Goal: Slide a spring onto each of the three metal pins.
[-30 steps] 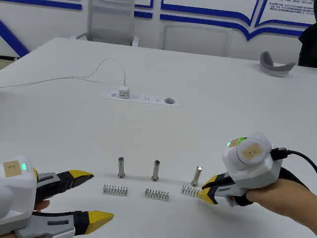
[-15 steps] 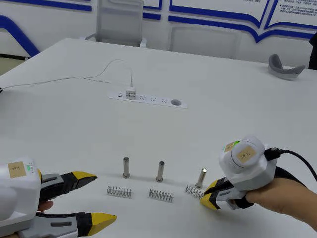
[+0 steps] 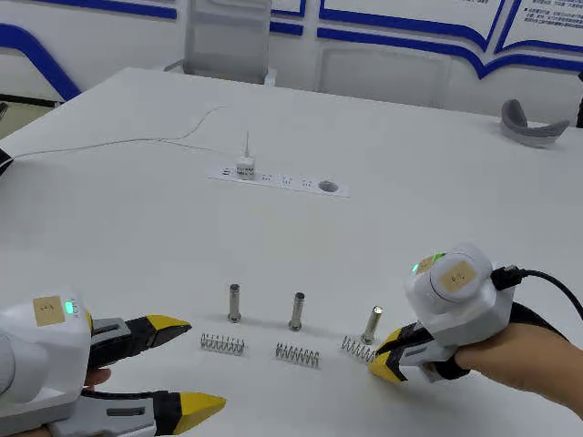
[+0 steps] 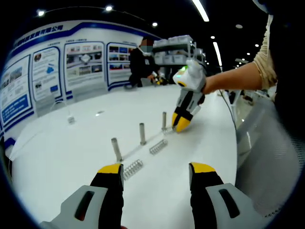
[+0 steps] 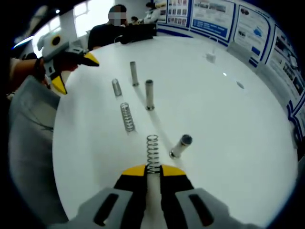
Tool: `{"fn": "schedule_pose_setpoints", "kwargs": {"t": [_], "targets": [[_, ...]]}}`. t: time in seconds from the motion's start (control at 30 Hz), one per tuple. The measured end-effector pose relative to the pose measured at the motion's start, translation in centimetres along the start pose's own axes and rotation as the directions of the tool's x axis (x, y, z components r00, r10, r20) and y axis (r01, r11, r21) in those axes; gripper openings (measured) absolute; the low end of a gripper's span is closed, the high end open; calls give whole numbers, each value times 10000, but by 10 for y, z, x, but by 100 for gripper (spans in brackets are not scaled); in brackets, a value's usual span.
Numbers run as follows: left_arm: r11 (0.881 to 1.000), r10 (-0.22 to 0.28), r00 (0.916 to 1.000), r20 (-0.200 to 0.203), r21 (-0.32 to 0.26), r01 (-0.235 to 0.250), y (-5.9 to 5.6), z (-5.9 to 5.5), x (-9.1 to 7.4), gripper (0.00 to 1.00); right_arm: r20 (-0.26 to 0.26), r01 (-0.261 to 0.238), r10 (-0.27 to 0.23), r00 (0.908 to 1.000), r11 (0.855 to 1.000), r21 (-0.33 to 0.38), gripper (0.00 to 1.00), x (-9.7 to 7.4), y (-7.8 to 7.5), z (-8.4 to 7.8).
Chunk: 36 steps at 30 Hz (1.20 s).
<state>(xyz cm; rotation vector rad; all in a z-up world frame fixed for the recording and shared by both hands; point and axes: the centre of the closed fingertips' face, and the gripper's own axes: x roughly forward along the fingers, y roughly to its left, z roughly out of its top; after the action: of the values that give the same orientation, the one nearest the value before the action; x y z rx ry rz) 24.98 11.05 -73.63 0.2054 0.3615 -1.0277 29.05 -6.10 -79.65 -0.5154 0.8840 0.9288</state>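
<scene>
Three metal pins stand in a row on the white table: left pin [image 3: 234, 303], middle pin [image 3: 296, 311], right pin [image 3: 372, 325]. A spring lies in front of each: left spring [image 3: 223, 344], middle spring [image 3: 297, 355], right spring [image 3: 355, 348]. My right gripper [image 3: 386, 360] is shut on the near end of the right spring [image 5: 152, 150], beside the right pin [image 5: 180, 145]. My left gripper [image 3: 189, 364] hovers open and empty at the lower left, short of the left spring [image 4: 133, 168] and left pin [image 4: 116, 149].
A white power strip [image 3: 278, 179] with a plugged-in adapter and cable lies across the table's middle. A grey headband-like object [image 3: 531, 123] rests at the far right. A chair [image 3: 228, 41] stands behind the table. People sit at a far desk [image 5: 116, 28].
The head camera has shifted, so the whole scene has moved in the picture. My right gripper's tips have closed in on the right spring's end. The left gripper stays open in place.
</scene>
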Motion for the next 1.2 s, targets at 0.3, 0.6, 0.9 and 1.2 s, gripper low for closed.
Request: {"fn": "schedule_pose_setpoints", "kwargs": {"t": [0.3, 0.6, 0.9, 1.2], "targets": [[9968, -734, 9972, -164, 311, 738, -18, 0, 17, 54, -9, -408, 408, 9992, 9983, -409, 12, -8, 18, 0], [9824, -1607, 9861, -428, 895, 1640, -36, 4, 37, 53, -17, -849, 852, 9964, 9911, -1025, 12, -14, 40, 10], [9714, -2024, 9783, -447, 1172, 2063, -40, 7, 49, 52, 96, -983, 1008, 9949, 9844, -1462, 12, -20, 51, 24], [9591, -2424, 9687, -526, 1374, 2475, -45, 7, 57, 47, 85, -1314, 1362, 9907, 9692, -2083, 12, -23, 67, 36]]}}
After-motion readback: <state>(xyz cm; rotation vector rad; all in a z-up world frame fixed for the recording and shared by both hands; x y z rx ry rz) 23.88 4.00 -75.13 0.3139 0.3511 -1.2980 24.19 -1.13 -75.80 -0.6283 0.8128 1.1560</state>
